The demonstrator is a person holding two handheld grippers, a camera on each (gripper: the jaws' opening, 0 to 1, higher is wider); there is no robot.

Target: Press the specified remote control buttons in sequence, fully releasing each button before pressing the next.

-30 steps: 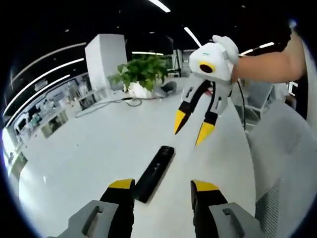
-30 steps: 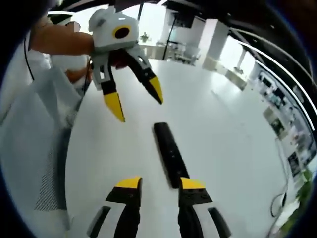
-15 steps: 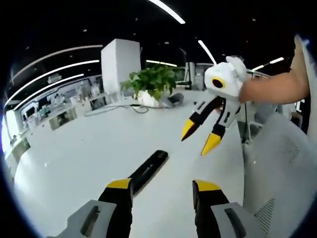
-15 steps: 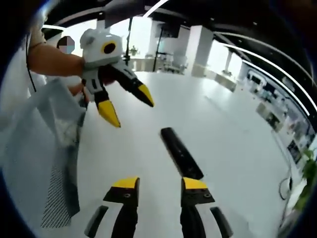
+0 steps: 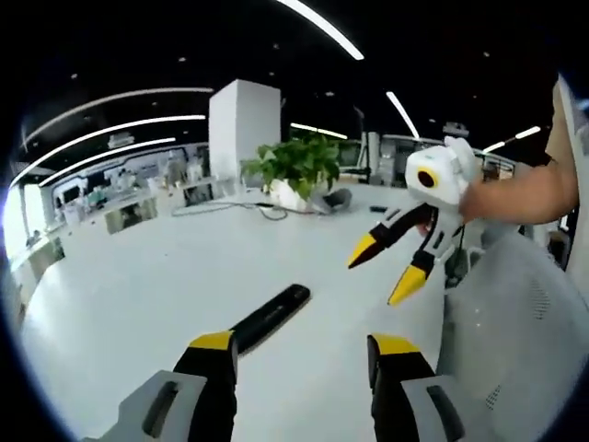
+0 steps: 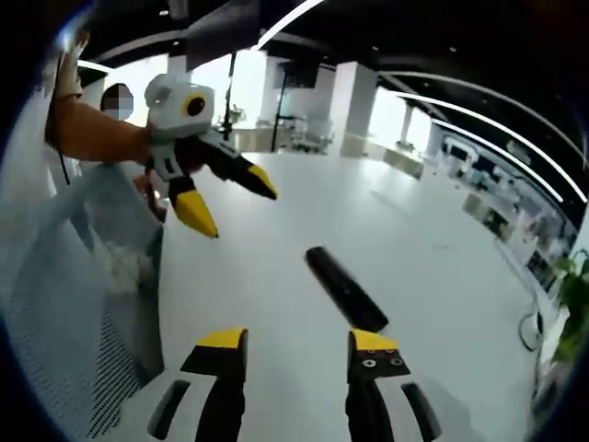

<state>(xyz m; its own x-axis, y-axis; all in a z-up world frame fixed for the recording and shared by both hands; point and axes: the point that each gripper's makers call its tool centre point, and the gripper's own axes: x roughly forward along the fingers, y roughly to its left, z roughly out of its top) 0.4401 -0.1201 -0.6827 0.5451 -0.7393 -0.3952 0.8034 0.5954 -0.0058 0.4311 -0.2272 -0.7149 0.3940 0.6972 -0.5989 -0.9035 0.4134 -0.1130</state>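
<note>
A long black remote control [image 5: 270,316] lies flat on the white table [image 5: 138,285]; the right gripper view has the same remote [image 6: 346,288] just beyond its right jaw. My left gripper [image 5: 304,345] hovers open above the table, its left jaw close to the remote's near end, nothing between the jaws. My right gripper [image 6: 296,340] is open and empty too. In the left gripper view the right gripper [image 5: 386,269] hangs in the air to the right of the remote, jaws spread. The left gripper [image 6: 225,200] shows at upper left of the right gripper view, held by a person's arm [image 6: 97,133].
A potted green plant [image 5: 294,166] and a cable [image 5: 235,204] sit at the far side of the table. A grey mesh chair back [image 5: 515,331] stands by the table's right edge, also the chair [image 6: 83,276]. Desks and a white pillar [image 5: 244,124] fill the room behind.
Both grippers have lifted and drawn back from the remote, tilting toward level, so more of the room shows. The remote has stayed in place. Both stay open.
</note>
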